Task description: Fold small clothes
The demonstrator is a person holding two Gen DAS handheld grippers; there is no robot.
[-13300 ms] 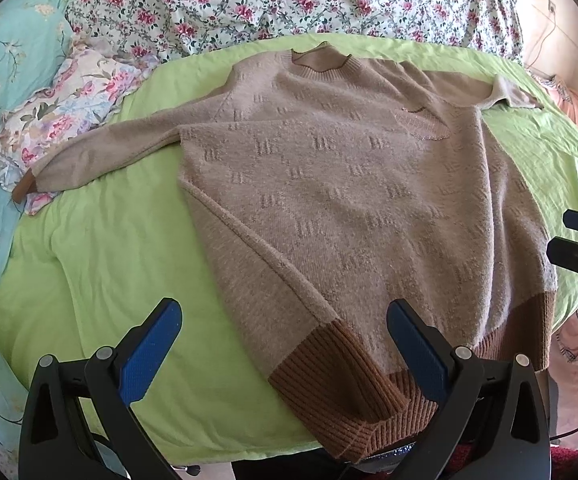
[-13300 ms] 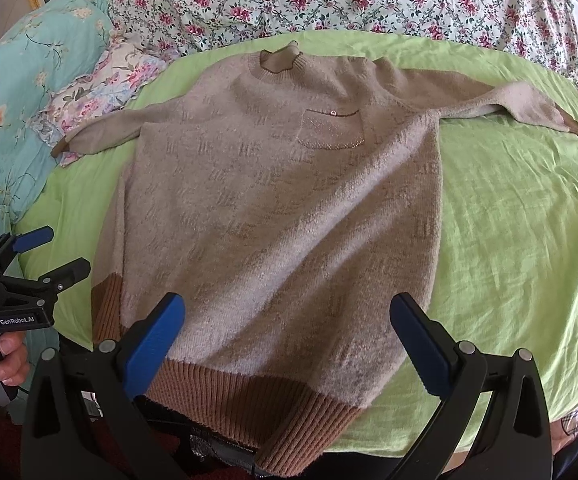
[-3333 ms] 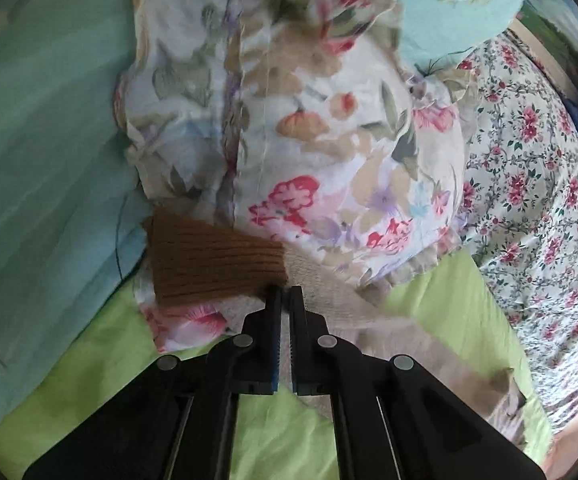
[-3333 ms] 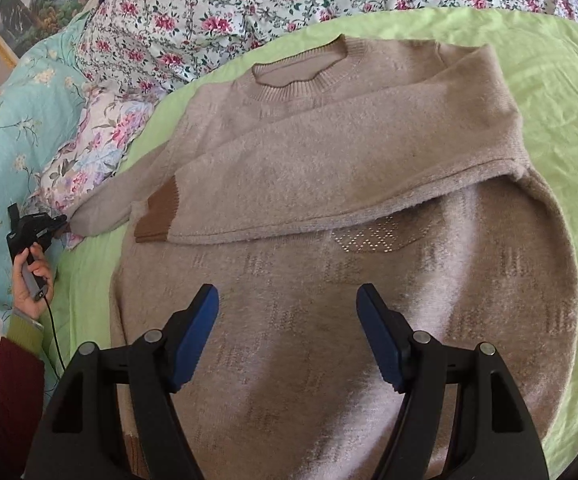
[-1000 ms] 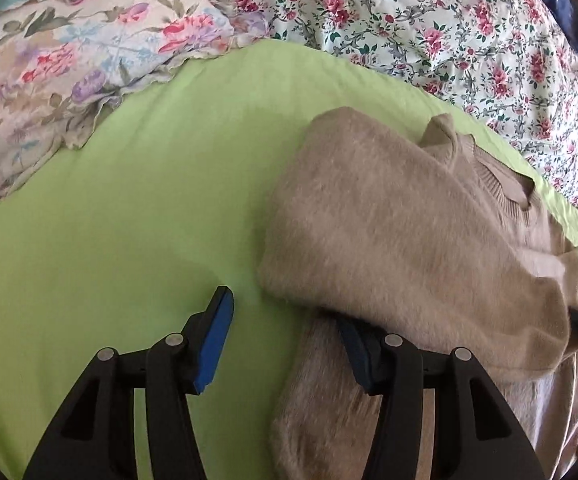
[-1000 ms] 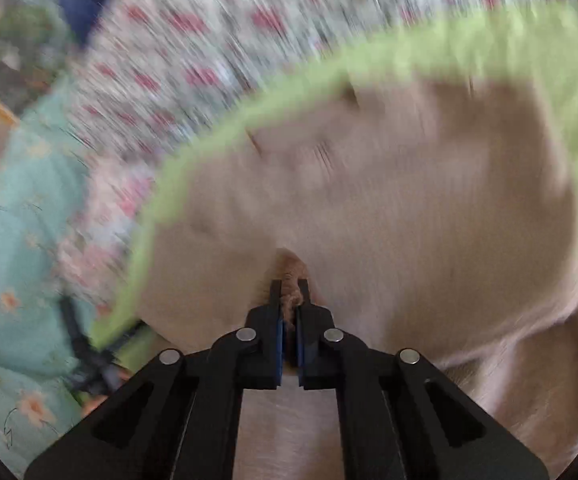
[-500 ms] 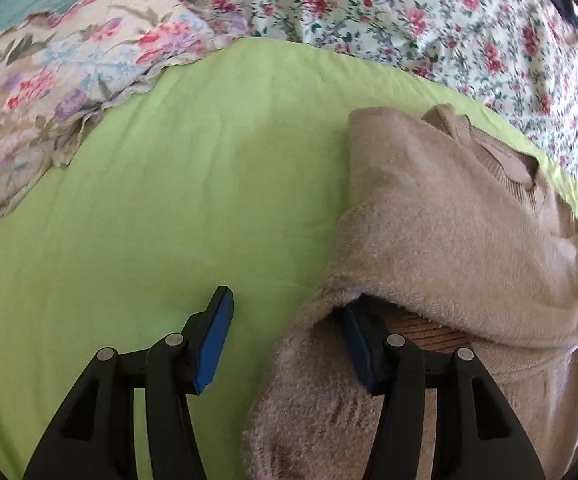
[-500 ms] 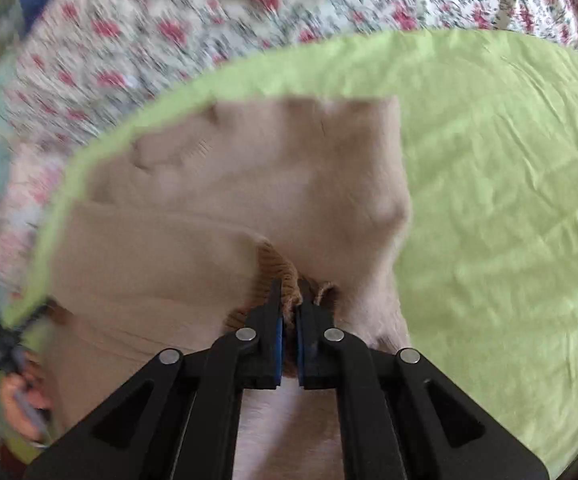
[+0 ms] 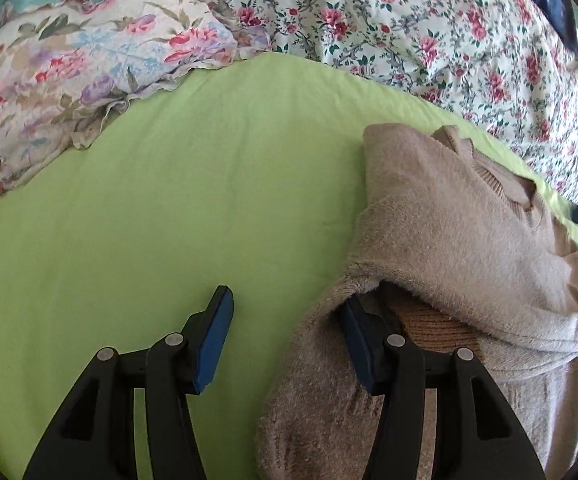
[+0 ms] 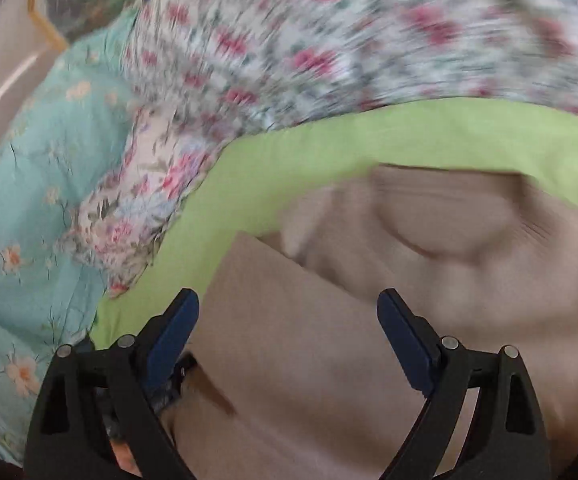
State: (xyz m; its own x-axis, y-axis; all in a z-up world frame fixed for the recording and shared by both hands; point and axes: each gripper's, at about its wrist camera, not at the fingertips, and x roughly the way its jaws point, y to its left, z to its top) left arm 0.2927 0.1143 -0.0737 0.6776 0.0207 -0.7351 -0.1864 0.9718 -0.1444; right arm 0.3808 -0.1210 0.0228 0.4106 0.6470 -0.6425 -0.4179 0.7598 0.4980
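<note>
- The beige knit sweater (image 9: pixel 461 248) lies on the lime-green bedsheet (image 9: pixel 169 200), near the floral quilt (image 9: pixel 429 28) and the ruffled floral pillow (image 9: pixel 77 64); both sleeves are laid across the chest, so the sleeve fold looks done.
- The left gripper (image 9: pixel 285 332) is half spread: its right finger is tucked under the folded sleeve beside the brown ribbed cuff (image 9: pixel 437 326), its left finger stands over bare sheet, and nothing is pinched.
- The right gripper (image 10: pixel 289 336) hovers over the sweater body in a blurred view; its jaws are opening, with only flat fabric below them and nothing held.
- Judged next: fold the body in half, which calls for both grippers to pinch the hem corners and carry them towards the collar (image 9: pixel 505 184).
</note>
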